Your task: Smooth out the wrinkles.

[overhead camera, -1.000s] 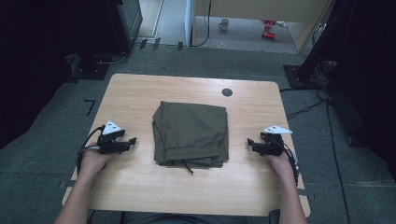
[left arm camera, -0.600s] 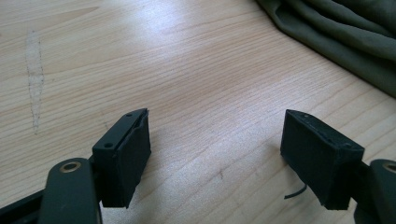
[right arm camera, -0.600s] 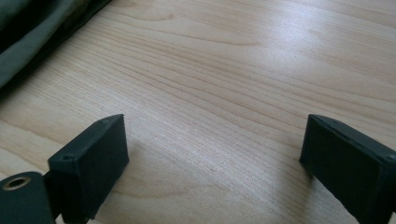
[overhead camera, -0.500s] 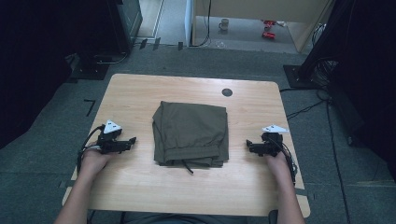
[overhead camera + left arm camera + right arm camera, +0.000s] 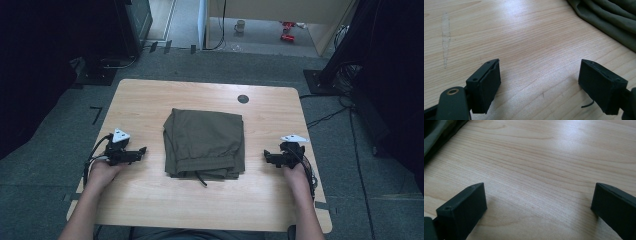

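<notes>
While garment (image 5: 205, 143) lies folded mid-table (image 5: 150, 200), both grippers flank it, apart from cloth; left gripper (image 5: 142, 150), right gripper (image 5: 266, 156) jaws just opened wide, empty; likely readying grasp.

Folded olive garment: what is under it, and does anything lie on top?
The folded olive garment lies flat on the wooden table. Nothing rests on top. A dark cord pokes out at its near edge. The tabletop beneath is covered, unseen.

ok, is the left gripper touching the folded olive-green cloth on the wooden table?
No: in the high view the left gripper sits on bare wooden table, clear of the folded olive-green cloth.
</notes>
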Demonstrator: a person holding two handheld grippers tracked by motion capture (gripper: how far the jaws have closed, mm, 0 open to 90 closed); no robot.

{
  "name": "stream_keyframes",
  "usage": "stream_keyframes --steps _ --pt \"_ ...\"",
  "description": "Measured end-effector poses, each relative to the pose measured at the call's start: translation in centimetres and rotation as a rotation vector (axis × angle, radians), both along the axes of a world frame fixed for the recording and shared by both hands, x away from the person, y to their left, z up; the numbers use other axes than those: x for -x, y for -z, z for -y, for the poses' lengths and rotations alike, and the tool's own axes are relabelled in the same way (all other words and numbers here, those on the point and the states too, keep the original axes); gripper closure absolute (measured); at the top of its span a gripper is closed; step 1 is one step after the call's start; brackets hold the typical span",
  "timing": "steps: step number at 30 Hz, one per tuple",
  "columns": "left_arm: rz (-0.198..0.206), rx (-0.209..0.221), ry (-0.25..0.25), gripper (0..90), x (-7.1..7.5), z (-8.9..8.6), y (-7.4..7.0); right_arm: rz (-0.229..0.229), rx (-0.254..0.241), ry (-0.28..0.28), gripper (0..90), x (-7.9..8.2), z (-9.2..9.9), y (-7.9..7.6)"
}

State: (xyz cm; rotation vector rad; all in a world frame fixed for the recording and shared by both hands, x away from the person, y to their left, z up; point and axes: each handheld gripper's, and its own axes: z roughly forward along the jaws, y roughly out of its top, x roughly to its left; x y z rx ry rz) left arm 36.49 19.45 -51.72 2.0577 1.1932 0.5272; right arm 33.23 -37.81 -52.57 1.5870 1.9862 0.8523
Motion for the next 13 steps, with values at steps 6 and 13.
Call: stream_keyframes --steps 6,13 --pt "0.000 -0.001 -0.003 18.2 0.02 0.01 0.00 0.000 0.001 0.051 0.0 0.38 -0.32 0.01" --pt "-0.001 -0.002 -0.010 17.8 0.05 0.05 0.00 -0.001 0.000 0.098 0.0 0.76 -0.71 0.00"
